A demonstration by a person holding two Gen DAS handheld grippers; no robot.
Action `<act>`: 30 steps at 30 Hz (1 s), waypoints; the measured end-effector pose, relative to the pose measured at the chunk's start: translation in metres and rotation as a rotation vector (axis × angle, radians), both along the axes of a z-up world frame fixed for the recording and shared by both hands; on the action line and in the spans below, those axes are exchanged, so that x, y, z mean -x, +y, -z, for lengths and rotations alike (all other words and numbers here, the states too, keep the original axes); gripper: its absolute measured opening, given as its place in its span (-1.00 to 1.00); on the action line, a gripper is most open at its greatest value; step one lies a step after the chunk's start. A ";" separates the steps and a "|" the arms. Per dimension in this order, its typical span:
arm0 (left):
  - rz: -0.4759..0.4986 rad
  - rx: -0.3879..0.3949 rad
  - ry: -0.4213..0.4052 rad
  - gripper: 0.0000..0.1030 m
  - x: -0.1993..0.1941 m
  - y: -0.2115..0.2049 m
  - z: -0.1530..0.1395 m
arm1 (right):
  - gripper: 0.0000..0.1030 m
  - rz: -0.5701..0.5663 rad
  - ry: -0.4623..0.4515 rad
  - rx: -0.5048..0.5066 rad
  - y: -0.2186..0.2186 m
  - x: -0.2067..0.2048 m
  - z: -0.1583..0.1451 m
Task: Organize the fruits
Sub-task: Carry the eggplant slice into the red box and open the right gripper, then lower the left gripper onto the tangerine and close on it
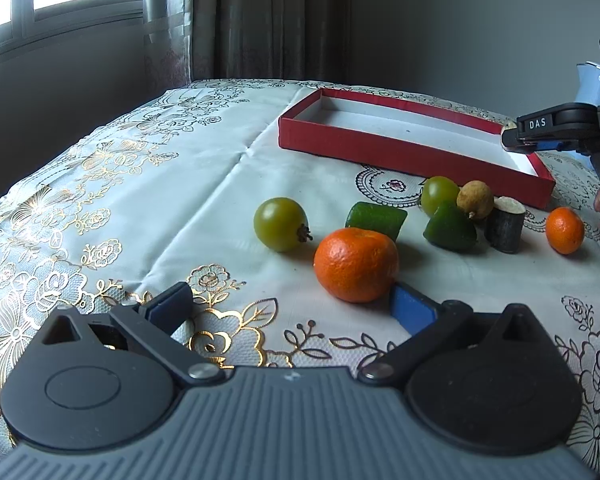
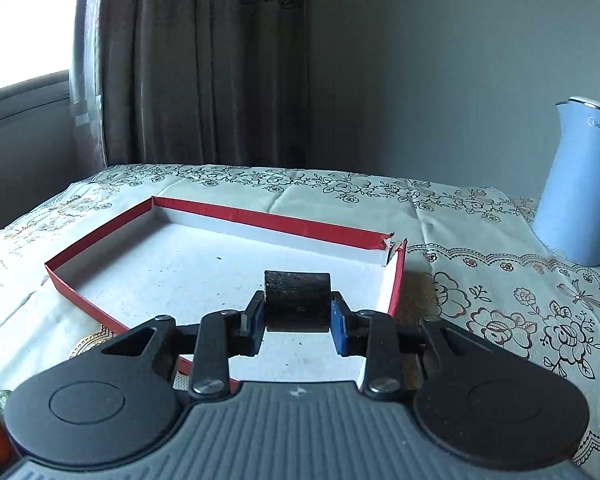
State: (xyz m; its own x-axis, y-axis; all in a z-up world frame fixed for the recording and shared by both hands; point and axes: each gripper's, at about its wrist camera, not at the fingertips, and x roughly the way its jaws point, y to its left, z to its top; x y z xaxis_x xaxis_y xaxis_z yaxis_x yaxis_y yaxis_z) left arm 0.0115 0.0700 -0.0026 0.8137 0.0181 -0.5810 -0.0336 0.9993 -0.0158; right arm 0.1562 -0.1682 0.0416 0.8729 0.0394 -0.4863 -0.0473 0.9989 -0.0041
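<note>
A shallow red box [image 1: 404, 152] with a white floor lies open at the counter's far side, one corner torn. A dark sugarcane piece [image 2: 297, 300] hangs over it, gripped at both ends. At six o'clock from the box lie two oranges [image 1: 356, 265], two green tomatoes [image 1: 281, 224], two green wedges [image 1: 450, 227], a tan longan [image 1: 475, 199] and an upright cane stub [image 1: 505, 224].

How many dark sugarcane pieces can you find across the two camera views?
2. One sugarcane piece stands on the tablecloth beside the brown longan; the other piece is clamped in the right gripper over the red tray. None seems hidden.
</note>
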 end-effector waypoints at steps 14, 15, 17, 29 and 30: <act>0.012 0.033 -0.031 1.00 0.004 0.005 -0.001 | 0.34 0.078 -0.122 -0.108 -0.053 0.102 0.007; 0.012 0.038 -0.045 1.00 0.006 0.006 -0.002 | 0.35 0.084 -0.127 -0.096 -0.056 0.112 0.011; 0.013 0.042 -0.065 1.00 0.007 0.006 -0.004 | 0.35 0.095 -0.141 -0.082 -0.062 0.125 0.018; 0.121 -0.028 -0.085 0.78 -0.001 -0.019 -0.006 | 0.53 0.096 -0.219 -0.098 -0.066 0.143 0.020; 0.129 -0.020 -0.074 0.68 -0.003 -0.018 -0.005 | 0.53 0.096 -0.218 -0.100 -0.066 0.143 0.020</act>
State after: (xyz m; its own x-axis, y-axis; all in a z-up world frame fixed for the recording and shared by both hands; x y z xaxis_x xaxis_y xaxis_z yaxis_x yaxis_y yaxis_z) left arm 0.0150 0.0516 0.0027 0.8507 -0.0780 -0.5198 0.0953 0.9954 0.0066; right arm 0.0130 -0.2342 0.0216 0.9587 -0.0103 -0.2841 0.0390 0.9947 0.0953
